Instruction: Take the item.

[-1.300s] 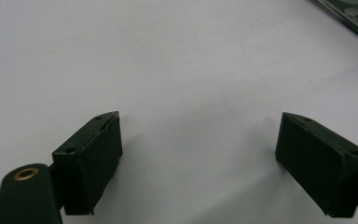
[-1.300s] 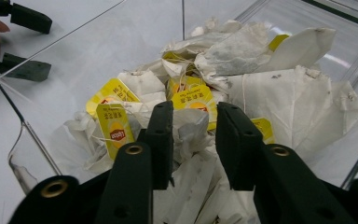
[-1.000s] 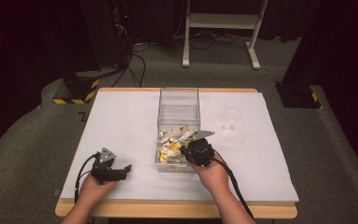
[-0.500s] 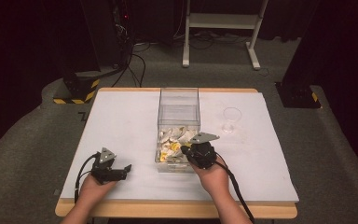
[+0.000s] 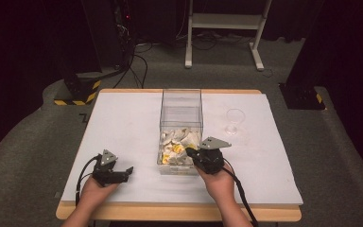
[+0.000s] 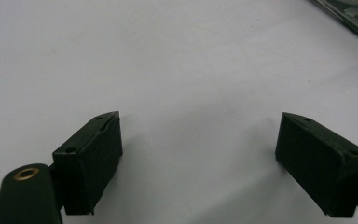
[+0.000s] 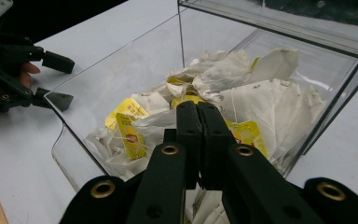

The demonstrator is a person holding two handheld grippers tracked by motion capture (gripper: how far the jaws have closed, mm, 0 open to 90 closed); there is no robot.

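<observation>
A clear plastic box stands at the table's middle, its near end heaped with white tea bags bearing yellow tags. My right gripper hovers at the box's near right corner, over the heap. In the right gripper view its jaws are pressed together above the tea bags, and I see nothing between them. My left gripper rests low on the white table, left of the box. Its jaws stand wide apart over bare tabletop.
An empty clear glass stands on the table right of the box. The right gripper view shows the box's near wall and, beyond it, the left gripper in a hand. The wooden table edge runs along the front.
My right gripper has shifted slightly to the right and toward the person at the box's near end. The left hand and gripper have stayed put.
</observation>
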